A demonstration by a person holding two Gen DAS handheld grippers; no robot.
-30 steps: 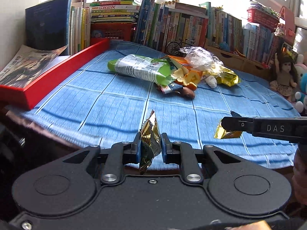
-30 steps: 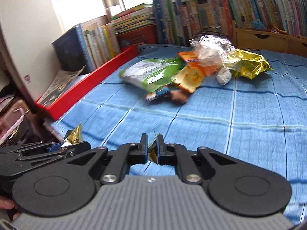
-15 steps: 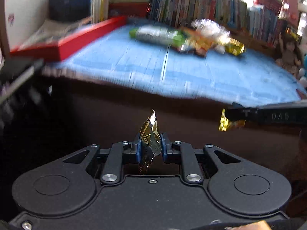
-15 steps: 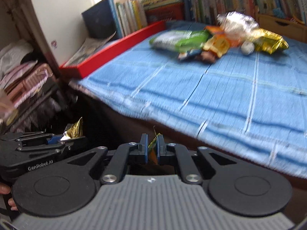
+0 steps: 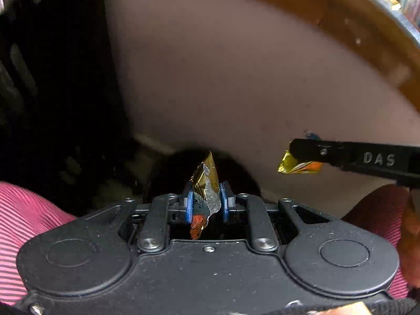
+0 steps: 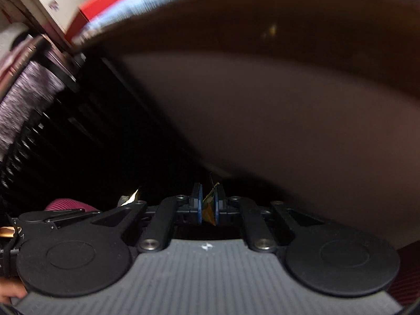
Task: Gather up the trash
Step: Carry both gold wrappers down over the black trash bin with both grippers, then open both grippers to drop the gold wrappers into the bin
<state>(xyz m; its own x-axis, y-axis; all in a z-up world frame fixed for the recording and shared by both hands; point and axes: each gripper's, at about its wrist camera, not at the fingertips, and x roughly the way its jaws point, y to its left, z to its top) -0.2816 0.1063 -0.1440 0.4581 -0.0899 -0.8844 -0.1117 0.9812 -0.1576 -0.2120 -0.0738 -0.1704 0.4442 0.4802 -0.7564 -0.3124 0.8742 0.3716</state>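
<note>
Carrying two scraps below the tabletop edge (image 5: 367,23). Left claw (image 5: 205,202) pinched on a gold foil wrapper (image 5: 206,183); right claw (image 6: 208,204) clamped on a smaller gold-and-orange wrapper scrap (image 6: 210,207). Best kept gripped until directly over a bin; no bin clearly visible, only a dark blurred shape below.

Gold-and-silver foil wrapper (image 5: 206,183) with an orange end; gold-orange wrapper scrap (image 5: 296,164); blue finger pads (image 5: 188,206); pink-striped trousers (image 5: 23,220).
</note>
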